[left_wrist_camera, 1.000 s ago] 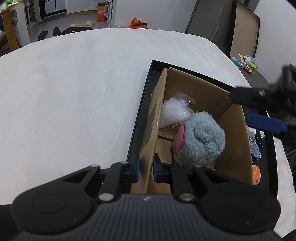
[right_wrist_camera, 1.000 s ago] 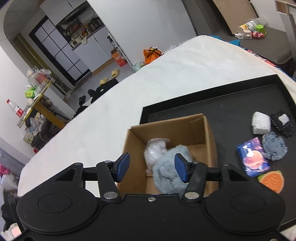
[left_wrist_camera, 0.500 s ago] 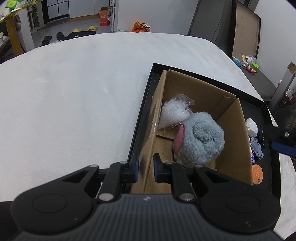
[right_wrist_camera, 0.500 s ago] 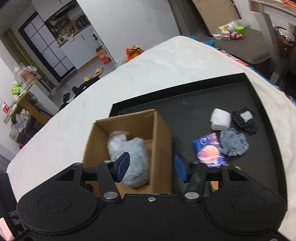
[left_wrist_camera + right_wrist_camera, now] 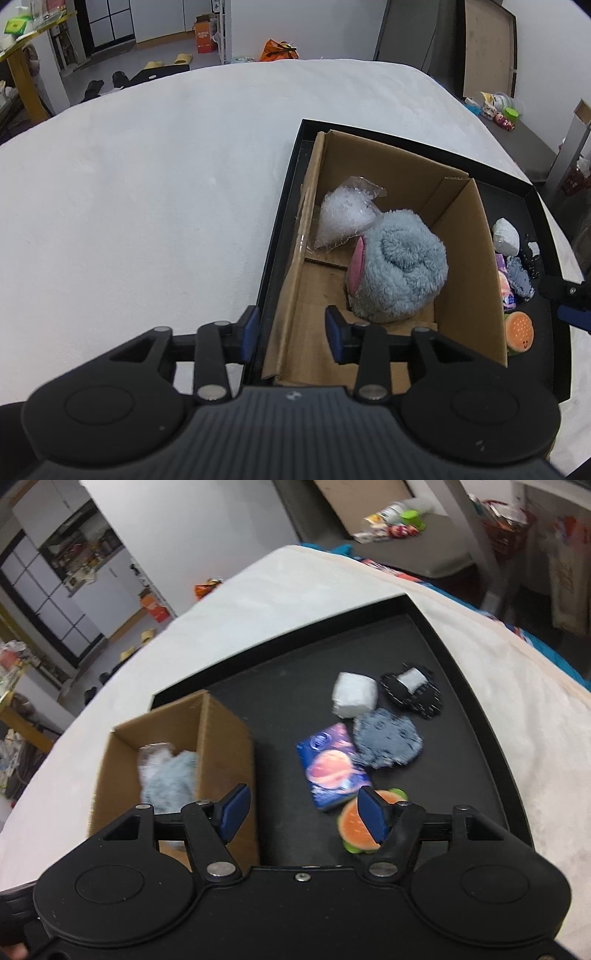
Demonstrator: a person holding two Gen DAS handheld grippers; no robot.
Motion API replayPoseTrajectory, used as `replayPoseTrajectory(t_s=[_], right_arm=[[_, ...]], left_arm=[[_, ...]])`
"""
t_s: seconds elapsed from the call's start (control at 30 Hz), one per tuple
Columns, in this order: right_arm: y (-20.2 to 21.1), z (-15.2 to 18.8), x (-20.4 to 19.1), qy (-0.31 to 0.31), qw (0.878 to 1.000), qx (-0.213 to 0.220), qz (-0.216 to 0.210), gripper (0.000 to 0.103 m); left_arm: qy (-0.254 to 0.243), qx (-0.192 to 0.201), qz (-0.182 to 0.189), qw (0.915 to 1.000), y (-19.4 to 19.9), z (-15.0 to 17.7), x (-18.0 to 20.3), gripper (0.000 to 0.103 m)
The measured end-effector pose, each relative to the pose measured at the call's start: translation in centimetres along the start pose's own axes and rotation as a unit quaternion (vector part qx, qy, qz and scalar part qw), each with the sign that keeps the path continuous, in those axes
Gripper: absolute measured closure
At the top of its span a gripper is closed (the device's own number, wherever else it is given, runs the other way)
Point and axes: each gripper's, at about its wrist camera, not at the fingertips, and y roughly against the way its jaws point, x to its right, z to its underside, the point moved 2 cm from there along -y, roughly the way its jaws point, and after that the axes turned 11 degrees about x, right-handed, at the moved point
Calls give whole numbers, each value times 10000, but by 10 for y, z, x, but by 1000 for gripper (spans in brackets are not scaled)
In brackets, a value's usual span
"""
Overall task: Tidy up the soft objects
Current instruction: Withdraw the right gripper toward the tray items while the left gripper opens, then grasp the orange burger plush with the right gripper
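Note:
A cardboard box [image 5: 461, 258] stands at the left end of a black tray [image 5: 280, 686] on a white cloth. In it lie a rolled blue fluffy towel [image 5: 402, 266] and a clear bag of white filling [image 5: 343, 218]. My left gripper [image 5: 291, 334] is open, its fingers either side of the box's left wall. My right gripper [image 5: 304, 814] is open and empty above the tray, near a burger-shaped squishy [image 5: 356, 829]. Beside that squishy lie a planet-print packet [image 5: 330, 764], a grey fuzzy pad [image 5: 388, 742], a white wad [image 5: 354, 696] and a black dotted pouch [image 5: 413, 692].
The white cloth [image 5: 147, 192] spreads wide to the left of the tray. The tray's raised rim [image 5: 476, 709] runs along its right side. A room with floor clutter and a leaning board lies behind.
My left gripper was shut on the box's left wall and has opened. My right gripper has swung right, from over the box to over the loose items on the tray.

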Motion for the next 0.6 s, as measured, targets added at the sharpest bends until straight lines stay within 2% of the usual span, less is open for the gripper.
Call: replayPoseTrajectory(t_s=[0.17, 0.4, 0.47, 0.6], right_arm=[[-6, 8, 9, 19, 10000, -15, 85, 33], [-18, 17, 19, 106, 9990, -90, 433, 29], [-22, 18, 21, 122, 9987, -123, 471, 22], [-31, 23, 23, 263, 9979, -223, 557, 21]], left_arm=[[-132, 6, -133, 9998, 1, 0, 6, 57], [-326, 22, -266, 9991, 0, -2, 18, 51], [-437, 29, -304, 9986, -1, -1, 22, 49], [-623, -32, -440, 9971, -5, 1, 29, 45]])
